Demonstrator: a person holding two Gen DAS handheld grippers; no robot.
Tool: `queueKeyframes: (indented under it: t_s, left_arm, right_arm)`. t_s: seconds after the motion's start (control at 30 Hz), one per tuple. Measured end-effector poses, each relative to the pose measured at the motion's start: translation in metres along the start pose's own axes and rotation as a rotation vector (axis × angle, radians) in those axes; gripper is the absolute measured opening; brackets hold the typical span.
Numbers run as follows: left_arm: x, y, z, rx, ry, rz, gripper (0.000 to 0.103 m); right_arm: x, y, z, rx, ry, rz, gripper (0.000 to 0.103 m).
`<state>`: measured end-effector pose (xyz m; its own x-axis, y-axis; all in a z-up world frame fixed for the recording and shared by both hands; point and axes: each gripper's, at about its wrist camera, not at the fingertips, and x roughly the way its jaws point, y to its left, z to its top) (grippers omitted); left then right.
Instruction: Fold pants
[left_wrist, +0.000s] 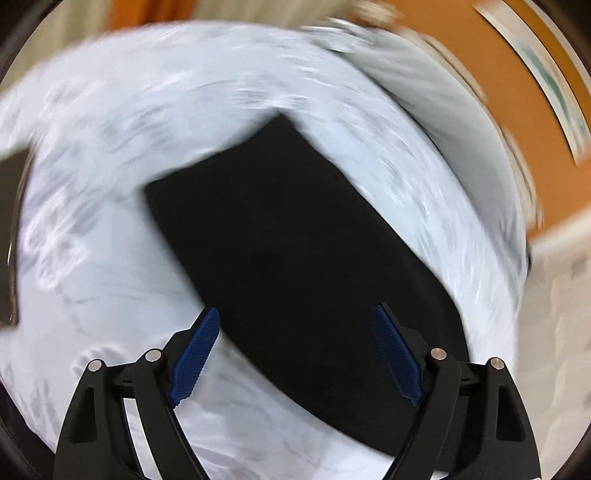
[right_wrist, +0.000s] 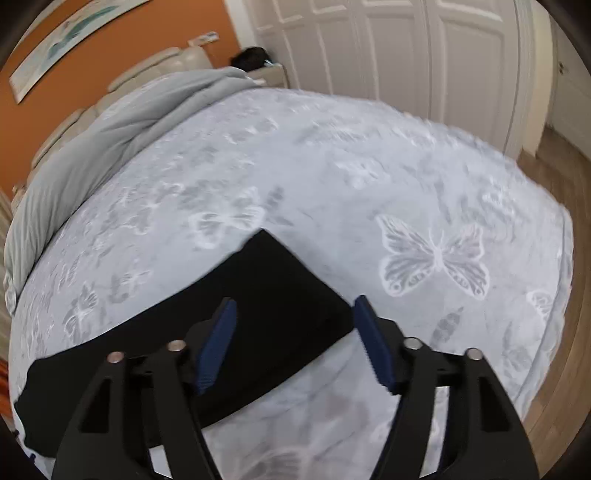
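Black pants (left_wrist: 295, 266) lie flat as a long folded strip on a pale butterfly-print bedspread (left_wrist: 92, 221). My left gripper (left_wrist: 295, 321) is open and empty, hovering above the near part of the pants; this view is motion-blurred. In the right wrist view the pants (right_wrist: 258, 295) run from the lower left to a squared end in the middle. My right gripper (right_wrist: 293, 310) is open and empty, held over that end, with its right fingertip (right_wrist: 364, 314) near the end's corner.
A grey blanket (right_wrist: 110, 140) is bunched along the far side of the bedspread (right_wrist: 369, 166), against a cream headboard (right_wrist: 147, 70) and an orange wall (right_wrist: 110, 55). White closet doors (right_wrist: 406, 48) stand behind. Wood floor (right_wrist: 554, 332) shows at the right.
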<state>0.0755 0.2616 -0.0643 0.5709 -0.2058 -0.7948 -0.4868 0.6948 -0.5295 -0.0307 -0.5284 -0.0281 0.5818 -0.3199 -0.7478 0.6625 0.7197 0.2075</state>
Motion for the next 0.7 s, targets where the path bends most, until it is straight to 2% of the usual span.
queueKeyframes:
  t_s: [0.03,0.1,0.17,0.23,0.3,0.33,0.37,0.43,0.47,0.5,0.57,0.63,0.67,0.7]
  left_arm:
    - [0.002,0.019,0.009,-0.082,0.015,0.001,0.082]
    - [0.006,0.037,0.016,-0.163,0.042,-0.020,0.082]
    - [0.011,0.041,0.021,-0.173,0.066,-0.075,0.081]
    - [0.011,0.033,0.022,-0.139,0.033,-0.105,0.075]
    - [0.011,0.019,0.025,-0.058,-0.005,-0.111,0.038]
    - [0.012,0.011,0.027,-0.008,-0.015,-0.100,0.026]
    - [0.010,0.005,0.028,0.031,-0.040,-0.102,0.005]
    - [-0.002,0.000,0.030,0.064,-0.094,-0.130,0.007]
    - [-0.007,-0.001,0.030,0.089,-0.117,-0.098,0.015]
    - [-0.004,0.004,0.030,0.085,-0.111,-0.026,0.023]
    - [0.015,0.023,0.032,0.010,-0.037,0.067,0.030]
    - [0.021,0.036,0.030,-0.057,0.001,0.047,0.032]
    - [0.019,0.040,0.028,-0.070,-0.005,0.027,0.038]
    - [0.015,0.041,0.027,-0.069,-0.010,0.018,0.054]
  right_arm:
    - [-0.002,0.009,-0.002,-0.021,-0.005,0.001,0.071]
    - [-0.011,0.033,-0.008,-0.081,-0.011,0.011,0.071]
    - [-0.014,0.055,-0.014,-0.117,-0.011,0.039,0.075]
    - [-0.016,0.079,-0.022,-0.152,0.000,0.074,0.078]
    - [-0.016,0.102,-0.028,-0.186,0.003,0.104,0.078]
    - [-0.019,0.108,-0.030,-0.195,-0.003,0.115,0.078]
    - [-0.024,0.114,-0.032,-0.201,-0.020,0.134,0.078]
    - [-0.033,0.119,-0.031,-0.220,-0.058,0.160,0.082]
    - [-0.033,0.120,-0.030,-0.236,-0.072,0.150,0.087]
    - [-0.028,0.116,-0.029,-0.245,-0.077,0.100,0.088]
    - [-0.014,0.101,-0.026,-0.225,-0.045,0.025,0.088]
    - [-0.001,0.077,-0.021,-0.183,-0.006,-0.005,0.088]
    - [0.007,0.057,-0.017,-0.148,0.017,-0.030,0.089]
    - [0.012,0.043,-0.016,-0.123,0.028,-0.050,0.089]
